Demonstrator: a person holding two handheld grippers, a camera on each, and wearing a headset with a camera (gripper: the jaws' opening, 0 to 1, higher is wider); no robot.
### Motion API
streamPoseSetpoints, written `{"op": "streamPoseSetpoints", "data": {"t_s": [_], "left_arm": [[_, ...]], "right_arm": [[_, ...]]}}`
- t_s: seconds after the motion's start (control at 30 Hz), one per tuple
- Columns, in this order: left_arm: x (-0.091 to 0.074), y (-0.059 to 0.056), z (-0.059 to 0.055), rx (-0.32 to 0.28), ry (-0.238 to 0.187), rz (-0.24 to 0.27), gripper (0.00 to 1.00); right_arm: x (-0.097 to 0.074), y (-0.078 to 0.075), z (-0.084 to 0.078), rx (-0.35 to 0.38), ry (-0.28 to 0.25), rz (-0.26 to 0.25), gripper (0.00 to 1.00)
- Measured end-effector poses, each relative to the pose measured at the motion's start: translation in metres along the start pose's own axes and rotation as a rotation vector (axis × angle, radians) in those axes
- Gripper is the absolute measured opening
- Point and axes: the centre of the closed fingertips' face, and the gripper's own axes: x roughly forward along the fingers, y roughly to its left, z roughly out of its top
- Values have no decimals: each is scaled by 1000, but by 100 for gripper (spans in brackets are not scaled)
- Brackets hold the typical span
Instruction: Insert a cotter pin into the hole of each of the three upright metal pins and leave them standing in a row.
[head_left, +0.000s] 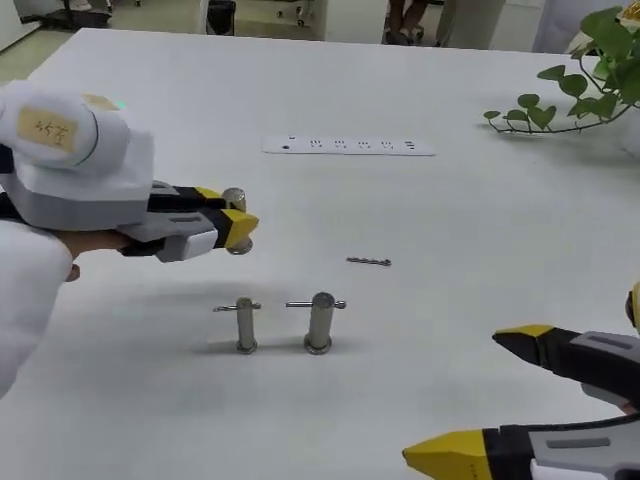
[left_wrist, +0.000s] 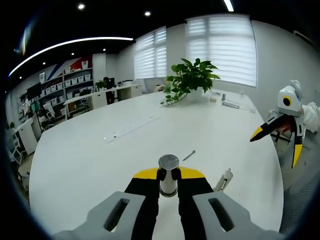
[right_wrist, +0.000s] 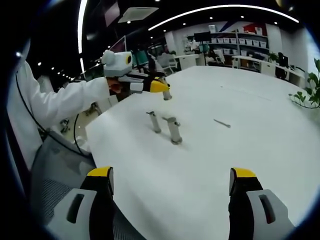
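Note:
Two upright metal pins stand side by side on the white table, the left pin and the right pin, each with a cotter pin through its top. My left gripper is shut on a third metal pin, which stands upright on the table behind them. A loose cotter pin lies flat to the right of it. At the lower right, my right gripper is open with nothing between its fingers; in the right gripper view it points at the two pins.
A white power strip lies flat at the back of the table. A leafy potted plant trails over the back right corner. A person's white sleeve holds the left gripper.

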Motion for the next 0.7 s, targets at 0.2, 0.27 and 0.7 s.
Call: {"op": "streamPoseSetpoints", "data": {"t_s": [0.2, 0.27, 0.7], "left_arm": [[-14, -22, 14, 48, -17, -36, 9], [-18, -30, 16, 68, -20, -47, 9], [-30, -89, 15, 98, -18, -168, 9]], "right_arm": [[-2, 1, 5, -13, -10, -1, 95], [-2, 1, 6, -17, -15, -2, 95], [-4, 6, 9, -35, -27, 1, 95]]}}
